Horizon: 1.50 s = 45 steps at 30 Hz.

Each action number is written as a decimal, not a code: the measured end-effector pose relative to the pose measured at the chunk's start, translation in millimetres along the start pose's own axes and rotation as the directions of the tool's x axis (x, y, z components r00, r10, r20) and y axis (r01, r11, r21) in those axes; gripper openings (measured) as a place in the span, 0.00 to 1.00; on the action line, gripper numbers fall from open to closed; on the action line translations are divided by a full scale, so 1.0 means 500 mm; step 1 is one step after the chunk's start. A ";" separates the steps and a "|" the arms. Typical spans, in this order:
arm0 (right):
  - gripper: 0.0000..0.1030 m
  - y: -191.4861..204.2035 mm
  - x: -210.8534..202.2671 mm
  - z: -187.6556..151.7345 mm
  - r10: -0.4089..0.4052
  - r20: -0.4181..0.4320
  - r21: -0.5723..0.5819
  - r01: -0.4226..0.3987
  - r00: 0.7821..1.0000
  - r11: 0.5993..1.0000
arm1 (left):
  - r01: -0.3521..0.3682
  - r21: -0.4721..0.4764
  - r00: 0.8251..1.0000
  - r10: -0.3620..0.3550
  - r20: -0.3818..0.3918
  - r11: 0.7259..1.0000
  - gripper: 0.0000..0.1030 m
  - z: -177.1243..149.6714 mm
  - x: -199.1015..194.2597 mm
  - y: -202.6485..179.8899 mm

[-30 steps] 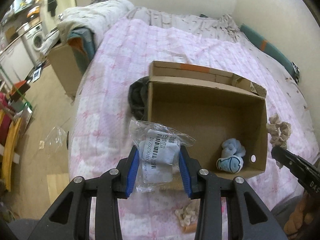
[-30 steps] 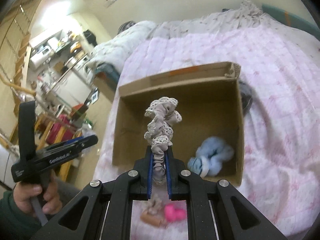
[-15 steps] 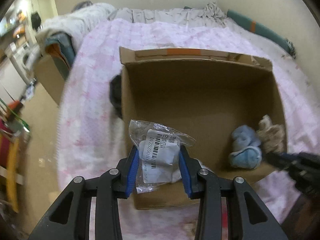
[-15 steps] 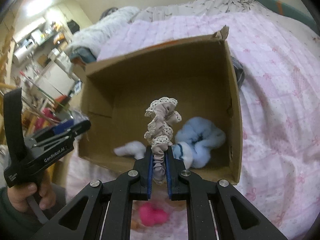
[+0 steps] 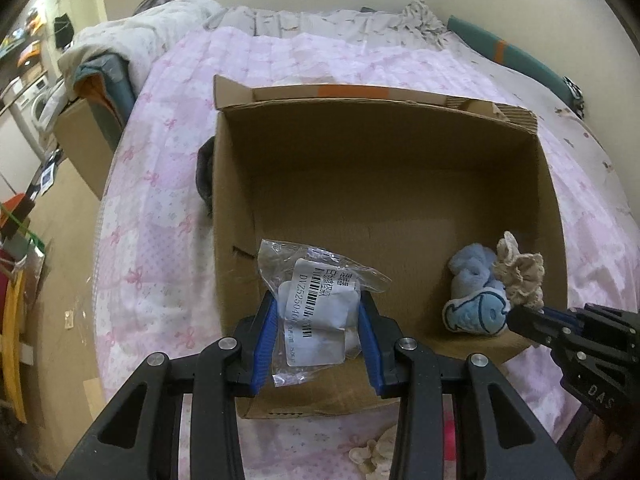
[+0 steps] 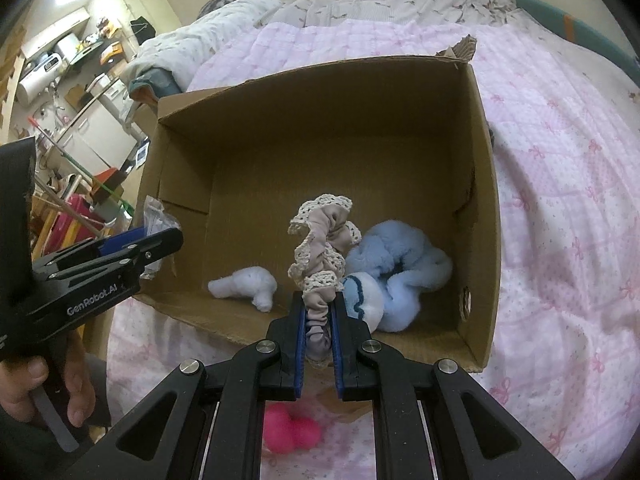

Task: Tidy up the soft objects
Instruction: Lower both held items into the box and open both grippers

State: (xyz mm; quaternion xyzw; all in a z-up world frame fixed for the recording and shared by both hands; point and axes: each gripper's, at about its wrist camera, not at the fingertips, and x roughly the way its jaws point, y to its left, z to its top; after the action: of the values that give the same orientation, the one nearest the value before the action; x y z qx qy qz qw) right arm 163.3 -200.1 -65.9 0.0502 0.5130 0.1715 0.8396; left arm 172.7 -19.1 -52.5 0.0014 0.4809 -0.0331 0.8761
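On the pink bedspread (image 5: 168,184), the cardboard box (image 5: 376,184) at frame centre awaits both drops: left gripper (image 5: 318,344) pinching a plastic packet (image 5: 316,300), right gripper (image 6: 319,344) clamped on a lace scrunchie (image 6: 324,248), each apparently needing only release.

The cardboard box (image 5: 384,184) is plain brown with an orange strip of tape along its far flap, and it sits on a quilt (image 6: 560,168) of pale pink and white patches printed with small pink bows. Inside lie a fluffy light-blue toy (image 6: 400,272) with a white, dark-blue-outlined patch and a small white fluffy piece (image 6: 246,285). The scrunchie (image 6: 322,256) is beige-grey with cream lace edging, the plastic bag (image 5: 316,304) clear with a white barcode label, both grippers black with blue pads (image 5: 266,340), and a bright pink object (image 6: 292,432) lies nearer.
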 end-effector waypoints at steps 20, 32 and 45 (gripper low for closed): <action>0.13 -0.021 -0.002 0.003 0.031 0.009 0.039 -0.032 0.999 0.999 | -0.022 -0.008 0.999 0.022 0.030 1.000 0.56 0.001 -0.008 0.007; 0.13 -0.019 0.004 0.006 0.031 0.004 0.037 -0.031 1.000 0.999 | -0.039 -0.008 0.999 0.039 0.031 0.999 0.63 0.002 -0.010 0.007; 0.77 -0.044 -0.005 0.006 0.062 0.040 0.127 -0.066 0.997 0.990 | -0.026 -0.030 0.998 0.027 0.048 0.999 0.63 0.004 -0.020 0.015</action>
State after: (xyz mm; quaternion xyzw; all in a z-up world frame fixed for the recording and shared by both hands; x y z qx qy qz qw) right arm 170.0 -221.3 -68.0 0.1234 0.5057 0.1641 0.8379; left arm 169.5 -11.4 -43.1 -0.0060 0.4598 -0.0145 0.8879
